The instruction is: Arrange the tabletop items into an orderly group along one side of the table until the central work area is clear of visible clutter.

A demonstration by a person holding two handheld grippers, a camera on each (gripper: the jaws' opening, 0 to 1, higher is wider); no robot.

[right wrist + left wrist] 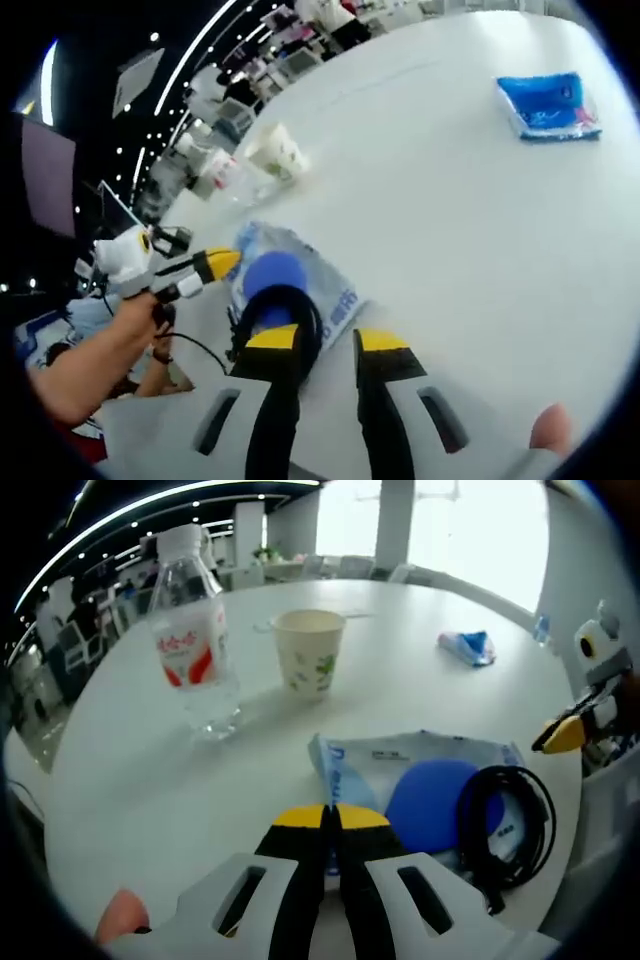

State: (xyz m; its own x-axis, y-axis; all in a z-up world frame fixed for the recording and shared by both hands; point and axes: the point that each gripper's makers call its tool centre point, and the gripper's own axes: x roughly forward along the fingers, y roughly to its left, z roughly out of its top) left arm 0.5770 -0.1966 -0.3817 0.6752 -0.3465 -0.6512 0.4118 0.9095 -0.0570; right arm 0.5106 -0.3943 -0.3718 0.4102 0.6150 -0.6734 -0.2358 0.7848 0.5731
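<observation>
In the left gripper view, a water bottle (196,640) stands upper left, a paper cup (309,651) at centre, a blue packet (467,646) upper right. The left gripper (330,817) is clenched, empty, before a plastic bag (420,770), blue disc (432,802) and black cable (510,820). In the right gripper view, the right gripper (329,341) is released above the white table (470,250).

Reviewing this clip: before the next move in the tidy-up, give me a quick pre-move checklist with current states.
1. Left gripper empty: ok, jaws shut, nothing between them.
2. Right gripper ready to grasp: ok, jaws open.
3. Black cable coil lying on the plastic packet: ok.
4. Water bottle and paper cup upright: ok.
5. Centre uncluttered: not ok, blue tissue pack lies apart.
6. Bottle cap sealed: cannot tell.
</observation>
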